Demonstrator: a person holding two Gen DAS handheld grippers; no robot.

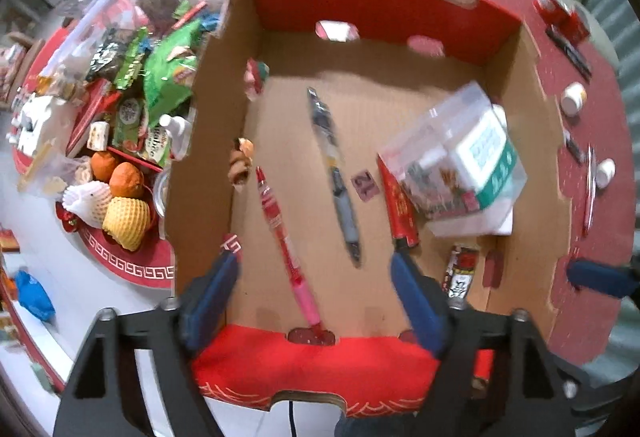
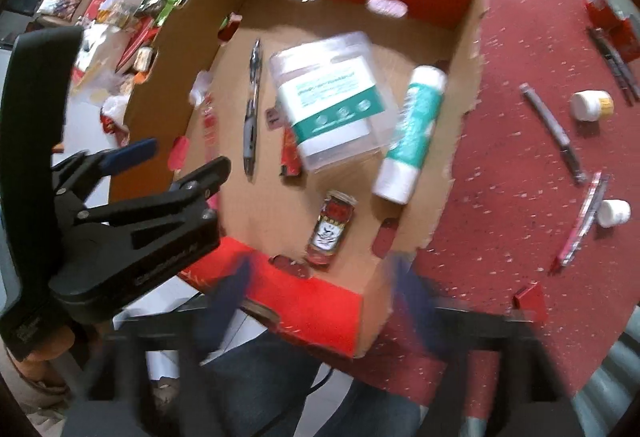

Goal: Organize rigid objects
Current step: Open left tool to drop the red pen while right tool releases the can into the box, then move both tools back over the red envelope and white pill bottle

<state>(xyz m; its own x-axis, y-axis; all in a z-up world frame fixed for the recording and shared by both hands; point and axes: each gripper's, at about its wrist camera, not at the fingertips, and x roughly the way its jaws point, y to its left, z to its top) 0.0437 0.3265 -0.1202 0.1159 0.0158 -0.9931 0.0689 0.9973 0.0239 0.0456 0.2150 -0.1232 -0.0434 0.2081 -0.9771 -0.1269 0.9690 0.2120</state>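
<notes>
My left hand-held gripper [image 1: 316,301] gapes over the red pen [image 1: 282,233] lying in the cardboard box [image 1: 208,141]. My right hand-held gripper [image 2: 320,301] is spread too, empty, the white tube [image 2: 412,133] lying ahead of it.

Your left wrist camera looks almost straight down, close above the cardboard box [image 1: 360,165], whose floor fills the frame while the snack pile [image 1: 132,85] sits at 9 o'clock. Your right wrist camera looks steeply down from the box's [image 2: 320,141] near right corner, with the red tablecloth [image 2: 520,157] at 3 o'clock. Both views share the box floor, including the black pen [image 1: 334,177] [image 2: 252,105] and clear plastic case [image 1: 456,161] [image 2: 332,101].
</notes>
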